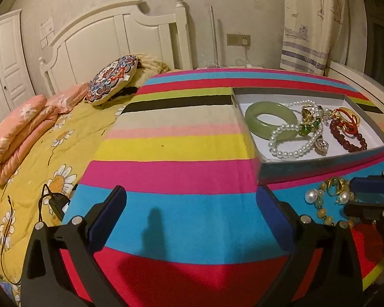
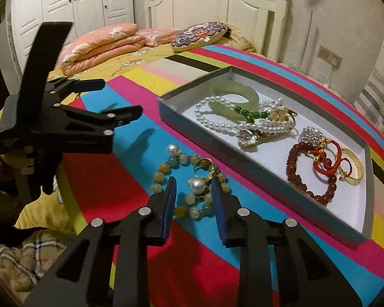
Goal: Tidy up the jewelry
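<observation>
The right gripper (image 2: 195, 192) hovers low over a loose beaded bracelet (image 2: 189, 181) on the striped cloth (image 2: 146, 230), its 2 fingers parted to either side of the bracelet's near arc and a large pearl (image 2: 197, 185), gripping nothing. The bracelet lies dead ahead of it, just short of the grey tray (image 2: 268, 176), which sits forward and to the right, already holding a jade bangle (image 2: 233, 94), pearl strands and a dark red bead bracelet (image 2: 309, 171). The left gripper (image 1: 192, 220) stands well off to the left, spread wide and empty, so the right is plainly nearer.
</observation>
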A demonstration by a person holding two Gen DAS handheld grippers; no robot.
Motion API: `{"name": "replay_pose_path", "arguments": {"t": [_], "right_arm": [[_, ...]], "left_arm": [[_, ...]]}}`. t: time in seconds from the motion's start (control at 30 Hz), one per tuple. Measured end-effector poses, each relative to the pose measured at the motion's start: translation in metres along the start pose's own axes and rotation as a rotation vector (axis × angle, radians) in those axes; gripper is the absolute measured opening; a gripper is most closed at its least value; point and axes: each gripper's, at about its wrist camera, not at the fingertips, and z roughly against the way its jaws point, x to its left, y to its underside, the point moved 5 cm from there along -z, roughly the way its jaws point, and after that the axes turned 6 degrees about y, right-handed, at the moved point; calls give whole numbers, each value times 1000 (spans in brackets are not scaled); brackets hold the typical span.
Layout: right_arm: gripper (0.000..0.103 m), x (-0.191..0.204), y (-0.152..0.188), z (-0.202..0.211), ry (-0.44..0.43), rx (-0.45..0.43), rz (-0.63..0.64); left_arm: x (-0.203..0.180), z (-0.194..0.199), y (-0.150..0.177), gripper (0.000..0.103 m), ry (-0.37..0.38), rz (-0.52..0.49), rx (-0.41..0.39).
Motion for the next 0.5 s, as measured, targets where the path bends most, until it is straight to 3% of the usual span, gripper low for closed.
{"name": "replay_pose_path", "arguments": {"t": [0.5], "right_arm": [[28,3,-24,-26,46,89,61]], "left_arm": [[2,11,1,100,45,29,-50]]}}
